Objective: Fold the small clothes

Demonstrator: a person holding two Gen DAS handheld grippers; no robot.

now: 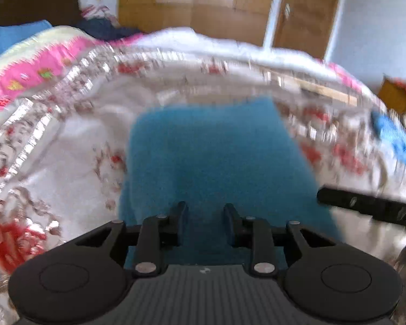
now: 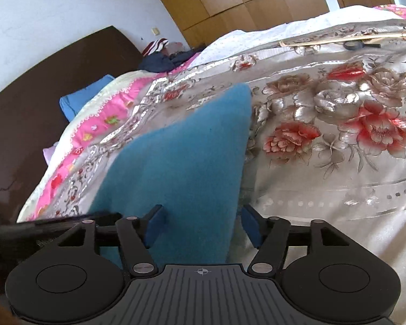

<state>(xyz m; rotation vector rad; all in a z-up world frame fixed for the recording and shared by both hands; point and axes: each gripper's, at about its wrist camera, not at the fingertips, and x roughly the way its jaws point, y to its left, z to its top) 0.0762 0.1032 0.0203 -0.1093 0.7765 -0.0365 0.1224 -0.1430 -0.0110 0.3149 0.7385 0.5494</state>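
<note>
Nearest us, the left gripper (image 1: 205, 210) and right gripper (image 2: 201, 214) both stand open, gripping nothing, fingers over the teal cloth (image 2: 181, 168). We see it spread flat on the floral bedspread (image 2: 338, 140).

Item: one cloth (image 1: 213, 162), teal-blue, fuzzy, plain, no print I can see. State: laid out fairly smooth, straight edges, squared far corners in my left view; whether already doubled over I cannot tell. Pose: lying on the bed, running forward from between my left tool's fingers. From my right tool the same cloth (image 2: 181, 168) sits ahead and slightly left, tapering to a far corner, right edge a little raised.
</note>
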